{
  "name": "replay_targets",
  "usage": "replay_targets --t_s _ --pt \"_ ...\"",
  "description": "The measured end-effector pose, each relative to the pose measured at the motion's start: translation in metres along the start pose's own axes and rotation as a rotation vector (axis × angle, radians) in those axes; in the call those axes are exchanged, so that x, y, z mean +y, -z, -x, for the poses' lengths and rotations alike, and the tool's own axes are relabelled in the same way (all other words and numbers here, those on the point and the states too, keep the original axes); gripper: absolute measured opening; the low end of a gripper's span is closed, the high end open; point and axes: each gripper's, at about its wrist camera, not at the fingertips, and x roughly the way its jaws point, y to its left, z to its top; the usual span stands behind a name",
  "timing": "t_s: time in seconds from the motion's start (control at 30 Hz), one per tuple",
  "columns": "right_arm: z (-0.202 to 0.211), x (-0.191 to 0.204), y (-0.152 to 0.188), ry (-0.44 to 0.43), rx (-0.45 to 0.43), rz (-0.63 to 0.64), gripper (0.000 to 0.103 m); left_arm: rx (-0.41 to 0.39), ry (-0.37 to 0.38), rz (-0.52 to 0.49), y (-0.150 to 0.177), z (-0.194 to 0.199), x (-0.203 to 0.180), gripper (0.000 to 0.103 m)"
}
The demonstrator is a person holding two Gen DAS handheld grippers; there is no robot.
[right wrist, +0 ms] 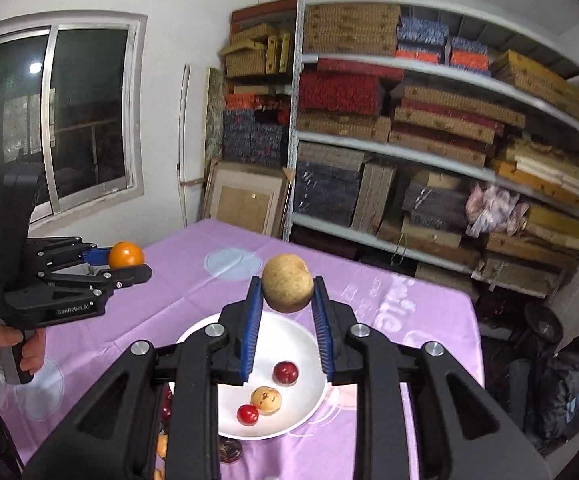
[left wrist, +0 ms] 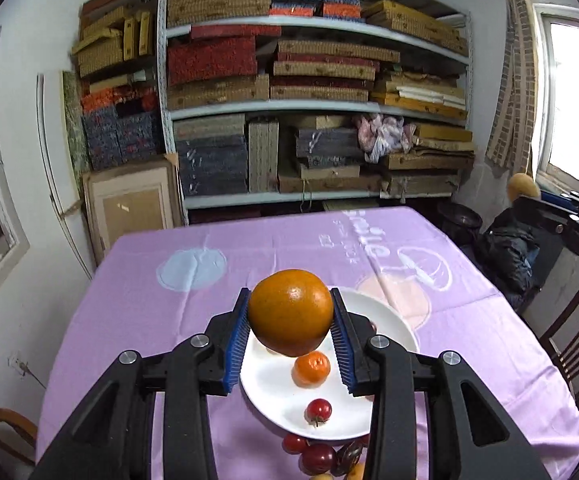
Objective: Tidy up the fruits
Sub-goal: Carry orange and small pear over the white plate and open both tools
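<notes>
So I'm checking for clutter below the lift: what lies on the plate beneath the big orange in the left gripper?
Left wrist view: under the big orange, the white plate holds a small orange and a red cherry tomato.

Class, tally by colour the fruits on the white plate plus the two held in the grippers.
Orange: 2 (big orange, tangerine)
Red: 2 (larger red fruit, smaller red fruit)
Brown: 1 (brown fruit)
Total: 5
</notes>
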Motion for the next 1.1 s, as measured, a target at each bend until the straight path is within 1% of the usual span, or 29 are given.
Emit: replay_targets --t_s 0.13,0.2,0.23,0.37,0.53,0.57,0.67,0.7,0.73,0.77,0.83,0.9,0.93,0.97,1.0,1.03,1.07,1.1 --pt "-0.115 0.004 0.042 -0.058 0.208 -0.054 0.024 0.161 0.008 0.036 0.042 -0.078 0.008 0.038" --pt "-0.16 0.004 0.056 -0.083 0.291 -0.099 0.024 0.215 0.013 0.045 0.057 -0.104 0.013 0.038" --pt "-0.178 0.005 0.062 -0.089 0.318 -0.117 0.024 0.235 0.011 0.049 0.064 -0.115 0.017 0.038" --pt "-0.226 0.008 0.077 -0.085 0.414 -0.122 0.024 0.281 0.017 0.071 0.084 -0.14 0.033 0.038" --pt "-0.257 0.02 0.094 -0.079 0.525 -0.057 0.024 0.303 0.022 0.103 0.099 -0.155 0.046 0.039" --pt "-0.257 0.016 0.098 -0.072 0.536 -0.048 0.024 0.292 0.017 0.105 0.1 -0.155 0.047 0.039" --pt "-0.26 0.019 0.101 -0.074 0.54 -0.048 0.025 0.291 0.021 0.119 0.098 -0.155 0.047 0.041" --pt "-0.26 0.019 0.101 -0.077 0.54 -0.05 0.031 0.29 0.017 0.121 0.097 -0.154 0.046 0.043" --pt "-0.258 0.021 0.1 -0.074 0.531 -0.045 0.041 0.283 0.017 0.121 0.095 -0.153 0.046 0.048" --pt "-0.253 0.02 0.098 -0.064 0.516 -0.036 0.042 0.274 0.018 0.124 0.093 -0.149 0.046 0.053" --pt "-0.235 0.019 0.09 -0.054 0.477 -0.024 0.042 0.247 0.01 0.132 0.088 -0.137 0.047 0.062" --pt "-0.207 0.018 0.075 -0.062 0.411 -0.025 0.042 0.212 -0.003 0.131 0.08 -0.117 0.051 0.064" --pt "-0.188 0.018 0.067 -0.065 0.371 -0.019 0.047 0.193 -0.014 0.128 0.076 -0.105 0.053 0.066" --pt "-0.166 0.019 0.06 -0.066 0.324 -0.013 0.054 0.168 -0.027 0.123 0.074 -0.089 0.055 0.071" --pt "-0.139 0.021 0.054 -0.065 0.26 -0.013 0.077 0.141 -0.039 0.117 0.071 -0.074 0.056 0.075" --pt "-0.112 0.021 0.05 -0.064 0.193 -0.016 0.099 0.111 -0.057 0.11 0.07 -0.058 0.056 0.084" --pt "-0.085 0.022 0.049 -0.062 0.13 -0.016 0.099 0.078 -0.074 0.103 0.073 -0.04 0.057 0.093" --pt "-0.058 0.025 0.053 -0.073 0.073 -0.013 0.099 0.052 -0.084 0.098 0.077 -0.025 0.056 0.097"
